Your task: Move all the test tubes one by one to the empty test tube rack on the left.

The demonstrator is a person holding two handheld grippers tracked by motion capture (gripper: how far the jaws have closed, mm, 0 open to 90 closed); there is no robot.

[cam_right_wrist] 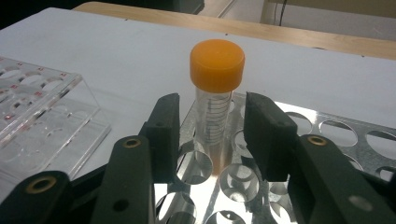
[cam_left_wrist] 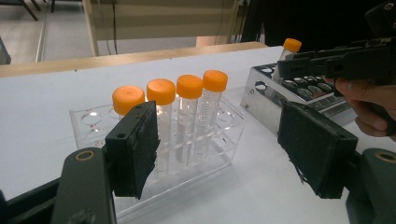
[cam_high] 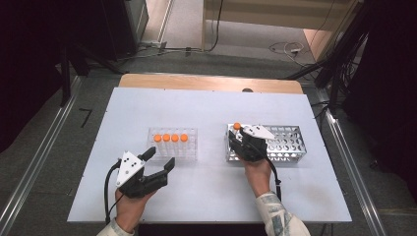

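The white surface (cam_high: 206,191) fills the middle of the high view, carrying two racks: a clear plastic rack (cam_high: 172,143) left of centre and a metal rack (cam_high: 287,143) right of centre. Four orange-capped tubes (cam_high: 170,138) stand in a row in the clear rack, and one more orange-capped tube (cam_right_wrist: 216,100) stands upright in a corner hole of the metal rack, at the upper middle of the right gripper view. The step in hand looks like moving tubes from one rack to the other. The right gripper (cam_right_wrist: 212,128) has its jaws either side of that single tube, a sliver of gap visible on each flank, so spread and not pinching it. The left gripper (cam_high: 160,162), at the lower left of the high view, waits just short of the clear rack with jaws spread and nothing between them. Next, I judge, the left jaws must line up on one of the four tubes and close on its body below the cap
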